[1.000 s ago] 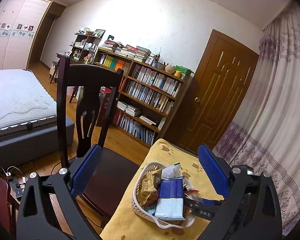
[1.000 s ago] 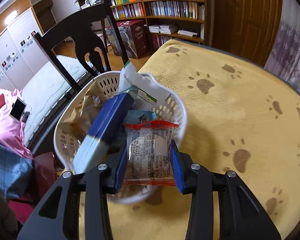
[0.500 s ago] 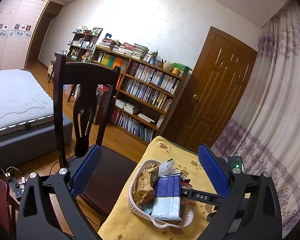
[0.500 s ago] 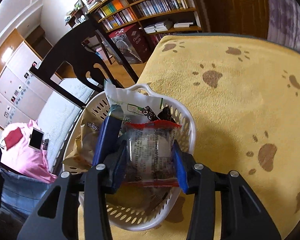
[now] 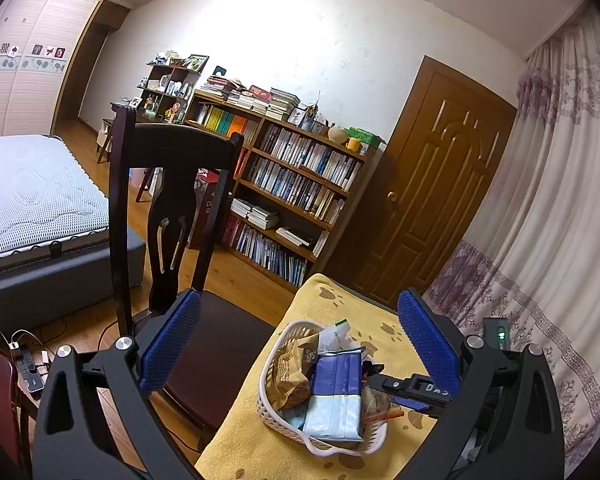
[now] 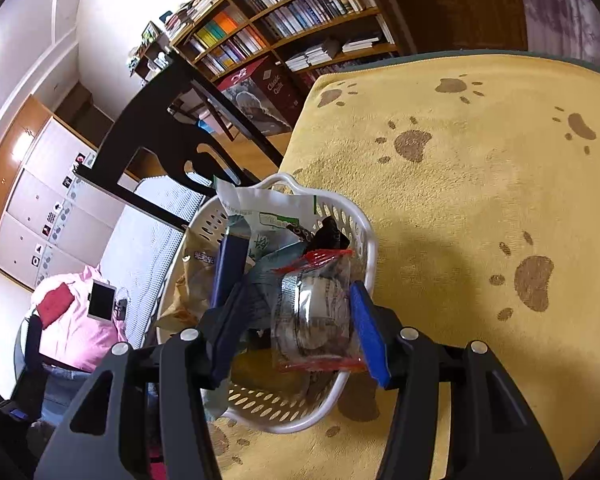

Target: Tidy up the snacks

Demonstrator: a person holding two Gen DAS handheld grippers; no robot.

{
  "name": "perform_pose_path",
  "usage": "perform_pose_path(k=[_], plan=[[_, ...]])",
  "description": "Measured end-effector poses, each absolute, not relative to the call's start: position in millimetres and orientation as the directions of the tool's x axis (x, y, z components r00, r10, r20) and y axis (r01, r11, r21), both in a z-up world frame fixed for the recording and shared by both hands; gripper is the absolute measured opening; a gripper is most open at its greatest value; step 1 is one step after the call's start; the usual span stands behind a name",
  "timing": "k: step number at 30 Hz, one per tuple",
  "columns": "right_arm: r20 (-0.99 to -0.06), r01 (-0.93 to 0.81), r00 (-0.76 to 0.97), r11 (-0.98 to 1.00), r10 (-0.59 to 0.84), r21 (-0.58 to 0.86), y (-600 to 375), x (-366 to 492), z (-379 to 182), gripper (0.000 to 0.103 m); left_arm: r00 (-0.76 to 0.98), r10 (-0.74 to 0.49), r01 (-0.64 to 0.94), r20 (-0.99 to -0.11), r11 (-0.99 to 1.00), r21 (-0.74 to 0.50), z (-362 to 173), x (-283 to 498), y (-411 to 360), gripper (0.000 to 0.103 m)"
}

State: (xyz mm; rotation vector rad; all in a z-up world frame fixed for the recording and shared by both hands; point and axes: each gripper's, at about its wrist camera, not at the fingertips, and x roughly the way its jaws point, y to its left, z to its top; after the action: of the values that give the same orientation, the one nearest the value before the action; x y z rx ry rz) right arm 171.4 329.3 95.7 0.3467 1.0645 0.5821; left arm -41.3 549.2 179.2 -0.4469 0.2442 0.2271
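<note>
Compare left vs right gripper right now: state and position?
The left gripper is open with nothing between its fingers; the right gripper holds a clear red-edged snack packet between its fingers. The left gripper hangs back beside the white basket, toward the chair; the right gripper is over the basket, its packet above the other snacks. Both have blue pads on black frames.

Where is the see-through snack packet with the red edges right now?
The clear red-edged packet is between the right gripper's blue pads, over the near side of the white basket, beside the blue-and-white packet on the yellow paw-print cloth.
</note>
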Motion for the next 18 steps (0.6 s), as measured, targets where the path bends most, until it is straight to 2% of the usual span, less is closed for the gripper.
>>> perform_pose_path(k=[5,18], plan=[[-0.691,-0.262,0.347,0.773,0.634,0.578,324,166,101,0.053,0.947,0.162,-0.266,-0.278,0.879,-0.396,180,-42,549,0.100],[-0.700,-0.292,0.333,0.775,0.631,0.560,323,159,97,0.054,0.942,0.150,-0.261,-0.299,0.889,-0.377,178,-36,545,0.100]])
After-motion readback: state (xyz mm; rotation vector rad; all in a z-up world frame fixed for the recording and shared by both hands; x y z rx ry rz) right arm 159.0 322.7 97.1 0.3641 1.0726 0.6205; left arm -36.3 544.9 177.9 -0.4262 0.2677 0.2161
